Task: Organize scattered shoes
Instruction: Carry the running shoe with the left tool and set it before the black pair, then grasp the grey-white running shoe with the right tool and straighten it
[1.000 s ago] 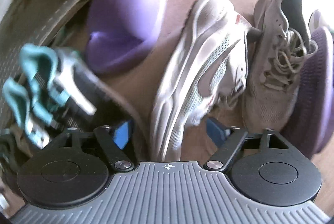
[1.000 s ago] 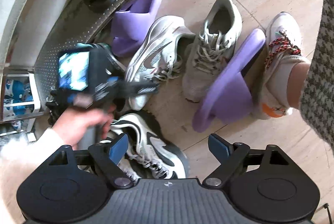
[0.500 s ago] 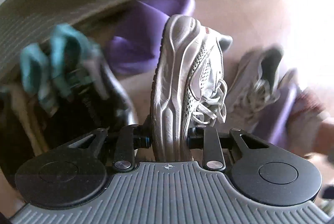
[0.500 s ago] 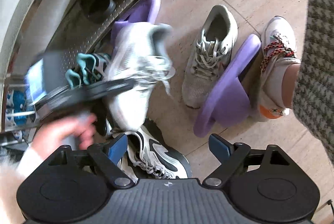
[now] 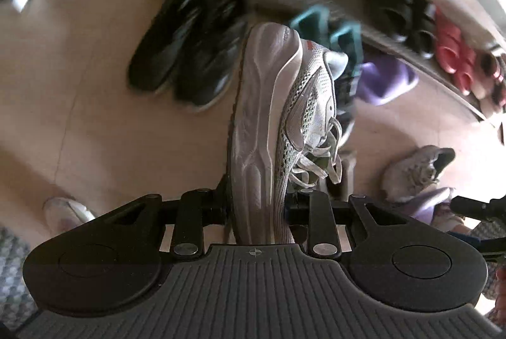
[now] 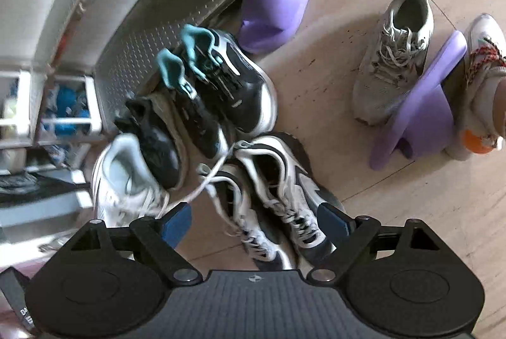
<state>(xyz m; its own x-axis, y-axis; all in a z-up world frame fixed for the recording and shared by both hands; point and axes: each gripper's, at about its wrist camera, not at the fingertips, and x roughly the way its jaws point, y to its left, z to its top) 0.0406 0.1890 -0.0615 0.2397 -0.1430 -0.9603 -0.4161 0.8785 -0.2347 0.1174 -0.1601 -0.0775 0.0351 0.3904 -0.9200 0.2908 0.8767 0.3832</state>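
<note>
Left gripper point(image 5: 257, 206) is clamping the white sneaker point(image 5: 278, 130) by its toe end, holding it sole-left, mid-frame above the floor. Right gripper point(image 6: 254, 220) is hanging wide open over the black-and-white pair point(image 6: 278, 193), lower centre.

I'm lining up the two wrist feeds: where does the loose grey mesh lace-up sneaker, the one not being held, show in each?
Left wrist view: grey mesh lace-up sneaker at right edge, on the floor, right of the white sneaker that the left gripper clamps.
Right wrist view: upper right, beside a purple slide.
Shared landmark: the purple foam slide by the perforated metal rack.
</note>
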